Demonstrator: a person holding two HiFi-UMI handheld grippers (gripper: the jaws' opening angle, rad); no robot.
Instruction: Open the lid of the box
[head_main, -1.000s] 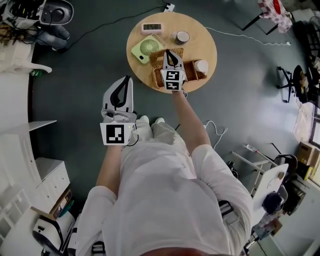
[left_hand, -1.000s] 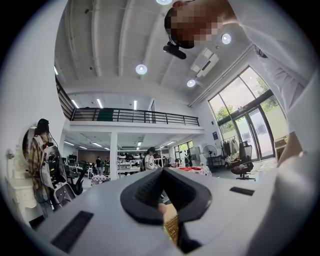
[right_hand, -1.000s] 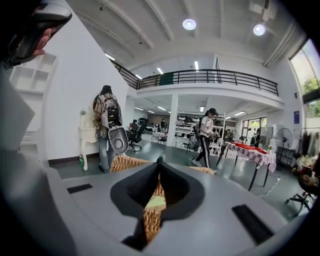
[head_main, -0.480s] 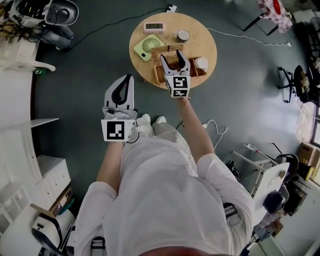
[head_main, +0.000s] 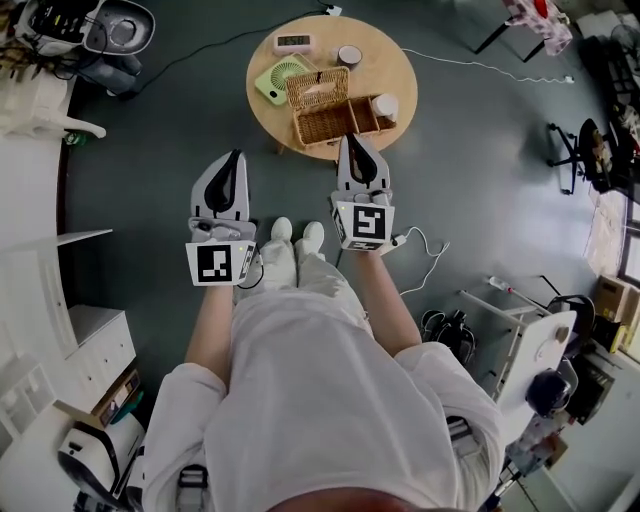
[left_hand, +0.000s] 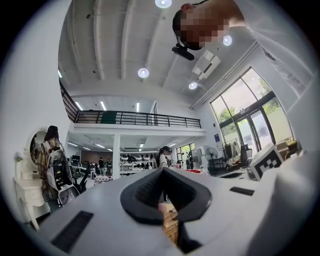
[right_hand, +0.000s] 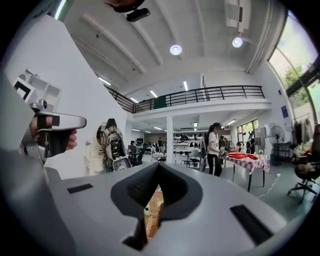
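Note:
A wicker box (head_main: 335, 122) sits on the round wooden table (head_main: 400, 70), and its woven lid (head_main: 316, 88) stands raised at the box's far side. My right gripper (head_main: 359, 142) hangs in front of the table, short of its near edge. Its jaws are closing together with nothing between them. My left gripper (head_main: 234, 160) is level with it further left over the floor, shut and empty. A strip of wicker shows through the slit of the left gripper (left_hand: 162, 200) and of the right gripper (right_hand: 156, 192).
A green fan (head_main: 279, 78), a digital clock (head_main: 294, 42) and a round white device (head_main: 349, 55) stand behind the box. A white jar (head_main: 384, 106) sits in its right end. A white cable (head_main: 425, 255) lies on the floor at the right. White shelves (head_main: 60, 300) line the left.
My right gripper pulled back from the box toward the body. Its jaws were spread half a second ago and are together again. The lid now stands raised. The left gripper barely moved.

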